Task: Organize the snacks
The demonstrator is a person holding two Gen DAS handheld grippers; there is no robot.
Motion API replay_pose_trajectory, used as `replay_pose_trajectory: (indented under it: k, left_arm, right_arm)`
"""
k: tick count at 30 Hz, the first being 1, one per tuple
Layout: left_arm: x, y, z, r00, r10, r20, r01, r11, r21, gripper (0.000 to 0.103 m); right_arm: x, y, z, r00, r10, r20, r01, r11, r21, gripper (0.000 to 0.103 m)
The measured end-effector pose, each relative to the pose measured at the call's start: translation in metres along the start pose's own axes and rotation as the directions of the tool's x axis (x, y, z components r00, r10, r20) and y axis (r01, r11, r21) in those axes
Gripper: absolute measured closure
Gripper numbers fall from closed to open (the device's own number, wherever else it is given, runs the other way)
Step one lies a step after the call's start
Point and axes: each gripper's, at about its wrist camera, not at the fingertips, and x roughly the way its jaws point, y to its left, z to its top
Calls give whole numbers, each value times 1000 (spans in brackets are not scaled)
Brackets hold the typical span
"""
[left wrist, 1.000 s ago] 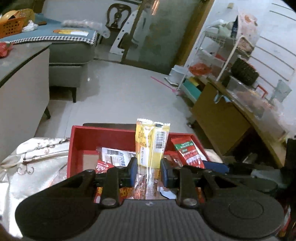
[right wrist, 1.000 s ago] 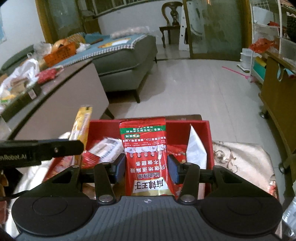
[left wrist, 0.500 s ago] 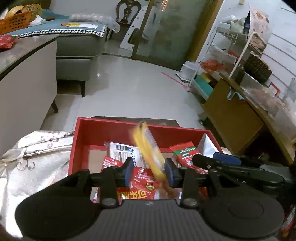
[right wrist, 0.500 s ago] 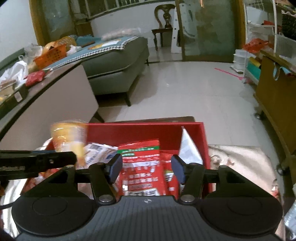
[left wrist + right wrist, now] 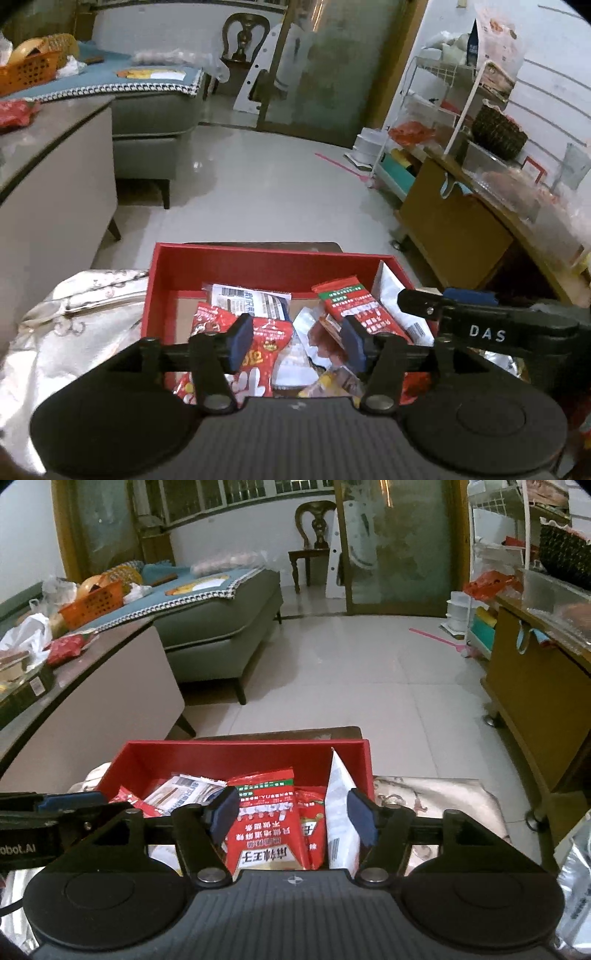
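From the left wrist, the left gripper hangs over the open red cardboard box; its jaws are opening and grip nothing, with loose snack packets lying in the box beneath the gap. From the right wrist, the right gripper has its jaws opening wide, clear of the red-and-green foil snack packet resting in the same box beside an upright white packet.
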Motion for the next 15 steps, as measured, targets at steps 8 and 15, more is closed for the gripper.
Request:
replay_pose_trajectory:
  k: [8,15]
  left_arm:
    - [-21,-5,-8,1000,6,-2,-6,1000,-26,48]
    - [-38,-4,-21,998,39,-41,-42,998,-57,45]
  right_arm:
    - [-26,6,-4,1000,-29,-9,29,999,-24,24]
    - [-46,12,-21,999,-33,-35,33,999,-16,22]
